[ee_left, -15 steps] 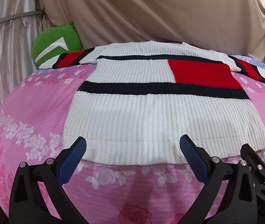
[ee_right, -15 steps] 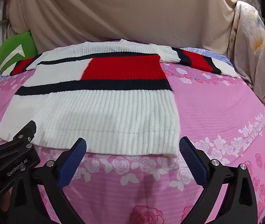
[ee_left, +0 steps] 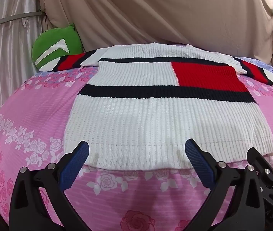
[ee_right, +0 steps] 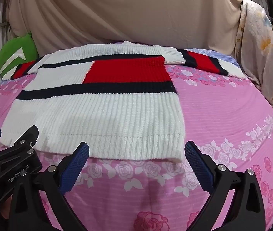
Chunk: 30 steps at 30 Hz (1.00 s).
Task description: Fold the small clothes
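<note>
Covering the bedsheet [ee_left: 30, 104], sweater [ee_left: 155, 119] hem edges hide both tongs' tips.

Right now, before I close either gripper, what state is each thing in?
Sweater: spread flat on the bedsheet, unfolded, sleeves out to both sides.
Left gripper: open, at the hem, holding nothing.
Right gripper: open, at the hem's right corner, holding nothing.
Green cushion: propped against the curtain.

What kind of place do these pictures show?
Probably a bedroom, set up for recording: the sweater lies on a pink rose-print bedsheet, a green cushion sits at the back, and beige cloth drapes behind.
</note>
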Motion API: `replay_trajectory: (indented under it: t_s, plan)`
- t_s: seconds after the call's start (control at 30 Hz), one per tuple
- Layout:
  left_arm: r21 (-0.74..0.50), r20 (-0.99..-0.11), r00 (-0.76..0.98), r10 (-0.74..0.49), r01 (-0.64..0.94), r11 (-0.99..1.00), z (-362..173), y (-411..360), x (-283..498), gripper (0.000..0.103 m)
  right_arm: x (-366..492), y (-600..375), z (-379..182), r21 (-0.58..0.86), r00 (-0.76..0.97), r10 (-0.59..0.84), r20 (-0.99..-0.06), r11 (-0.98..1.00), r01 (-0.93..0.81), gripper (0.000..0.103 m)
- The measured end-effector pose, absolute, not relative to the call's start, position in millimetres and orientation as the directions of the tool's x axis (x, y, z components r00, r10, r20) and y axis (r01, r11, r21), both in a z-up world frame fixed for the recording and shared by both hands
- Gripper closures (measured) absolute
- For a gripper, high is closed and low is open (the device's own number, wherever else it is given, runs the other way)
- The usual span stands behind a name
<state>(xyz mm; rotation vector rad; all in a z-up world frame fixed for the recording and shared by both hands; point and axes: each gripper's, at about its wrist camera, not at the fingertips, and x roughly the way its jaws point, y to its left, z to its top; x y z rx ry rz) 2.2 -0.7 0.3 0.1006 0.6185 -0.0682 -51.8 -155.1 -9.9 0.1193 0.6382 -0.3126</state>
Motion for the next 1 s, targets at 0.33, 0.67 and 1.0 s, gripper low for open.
replay_trajectory:
  t_s: [0.33,0.67,1.0]
  plan:
    - [0.078,-0.585,0.81,-0.03,0.094,0.992,2.1,-2.2,2.4,0.006,-51.7,-154.9,-8.5,0.006,0.754,-0.258,-0.604,0.945,0.328,0.005]
    - [0.088,-0.579,0.815,-0.021,0.089,0.992,3.1,-1.5,0.0,0.006,-51.8,-155.6,-8.8,0.016,0.756,-0.248,-0.605,0.946,0.323,0.005]
    - [0.09,-0.577,0.816,-0.02,0.089,0.992,3.7,-1.1,-0.7,0.006,-52.4,-155.2,-9.5,0.019,0.757,-0.247,-0.604,0.946,0.324,0.005]
